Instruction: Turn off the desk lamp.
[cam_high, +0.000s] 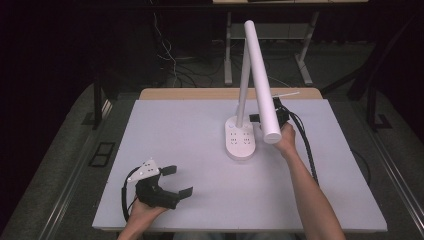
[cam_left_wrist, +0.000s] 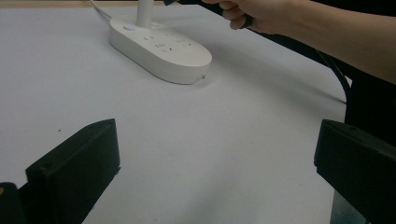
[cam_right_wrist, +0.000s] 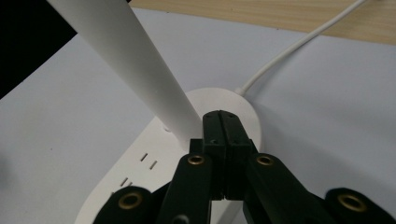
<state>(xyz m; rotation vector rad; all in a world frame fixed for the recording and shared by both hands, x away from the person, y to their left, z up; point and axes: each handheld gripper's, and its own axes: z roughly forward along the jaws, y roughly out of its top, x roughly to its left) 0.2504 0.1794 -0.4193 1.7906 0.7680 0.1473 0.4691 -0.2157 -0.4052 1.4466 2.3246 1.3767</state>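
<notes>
Right tongs pressed shut over a white lamp base, left tongs wide open and empty.

The right gripper (cam_right_wrist: 223, 122) has its two black jaws squeezed flat together with nothing between them, and its tip sits over the far end of the lamp base (cam_right_wrist: 212, 100), right beside the lamp's pole (cam_right_wrist: 133, 60). The base is a smooth, white, long oval with little plug slots on top. The pole is a round white tube, and a second fat white tube (cam_high: 261, 80) leans down from its top toward the right hand (cam_high: 287, 140). A thin white cord (cam_right_wrist: 299, 44) runs away behind the base. The left gripper (cam_high: 178, 180) rests low and near the person, well apart from the lamp, jaws spread wide. Under both lies a flat, pale grey sheet (cam_high: 175, 125) on a wooden table (cam_high: 200, 93). Around it are a grey carpet (cam_high: 60, 145) and dark room.
</notes>
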